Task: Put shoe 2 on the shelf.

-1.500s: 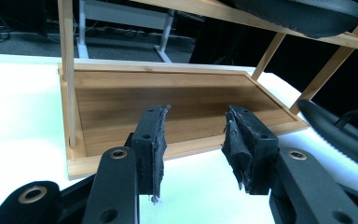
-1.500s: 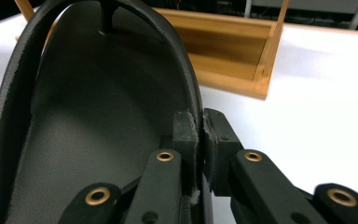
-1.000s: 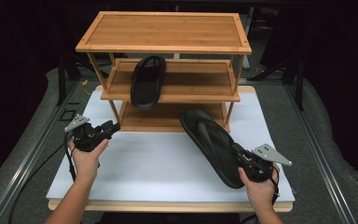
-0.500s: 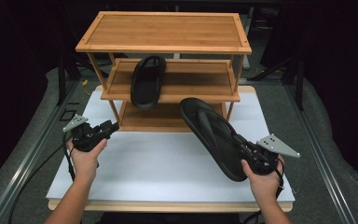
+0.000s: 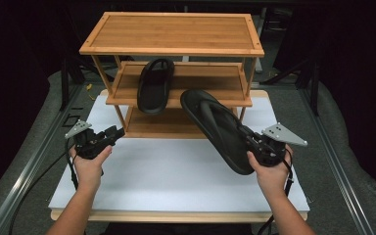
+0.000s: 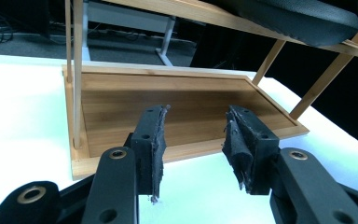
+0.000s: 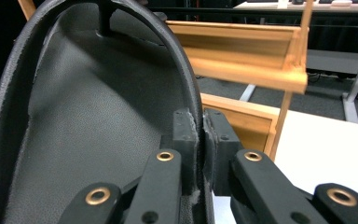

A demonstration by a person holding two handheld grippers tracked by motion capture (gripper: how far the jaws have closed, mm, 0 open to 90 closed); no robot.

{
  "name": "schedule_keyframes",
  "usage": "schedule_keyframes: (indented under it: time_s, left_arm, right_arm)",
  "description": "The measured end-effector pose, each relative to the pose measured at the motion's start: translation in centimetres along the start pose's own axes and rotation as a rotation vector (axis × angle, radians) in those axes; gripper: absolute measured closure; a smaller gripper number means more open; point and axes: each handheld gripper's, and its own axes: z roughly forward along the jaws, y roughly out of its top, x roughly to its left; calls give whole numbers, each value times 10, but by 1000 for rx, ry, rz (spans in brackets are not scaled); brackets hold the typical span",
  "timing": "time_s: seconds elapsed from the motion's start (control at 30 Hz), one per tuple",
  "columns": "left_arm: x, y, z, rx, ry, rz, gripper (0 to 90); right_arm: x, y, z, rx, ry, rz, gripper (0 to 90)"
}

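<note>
1. right gripper (image 5: 252, 145) is clenching its jaws on the side edge of a black rubber flip-flop sandal (image 5: 218, 128), near the heel end; in the right gripper view the pads are pinching the sandal's rim (image 7: 196, 130) with no gap between them.
2. the held sandal is hanging in the air at centre right of the high view, toe tilted up toward the three-tier bamboo shoe rack (image 5: 172, 32), heel low beside the right hand (image 5: 270, 171).
3. a second black sandal (image 5: 154, 84) is already lying on the rack's middle shelf (image 5: 210, 81), left of centre, toe pointing away.
4. left gripper (image 5: 113, 133) is idling at lower left of the high view, jaws released and holding nothing; through the gap the left gripper view is looking at the bottom shelf (image 6: 186, 102).
5. step in hand, as i judge it: carrying the second sandal to the rack to pair it with the first.
6. next move is calling for levelling the sandal and sliding it toe-first into the open right half of the middle shelf.
7. edges to watch: the shelf's raised front lip, the right front post (image 5: 247, 81), and the top shelf overhead; the toe could be catching any of them.
8. open room: the white board (image 5: 166, 176) is offering free space in front of the rack.
</note>
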Motion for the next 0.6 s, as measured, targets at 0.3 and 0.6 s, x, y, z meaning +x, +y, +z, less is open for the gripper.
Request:
schedule_keyframes:
  time_s: [0.3, 0.6]
  left_arm:
    - [2, 0, 0, -1, 0, -8, 570]
    - [3, 1, -1, -2, -3, -11, 570]
  right_arm:
    - [3, 25, 36, 17, -25, -8, 840]
    - [-3, 47, 72, 28, -84, 5, 840]
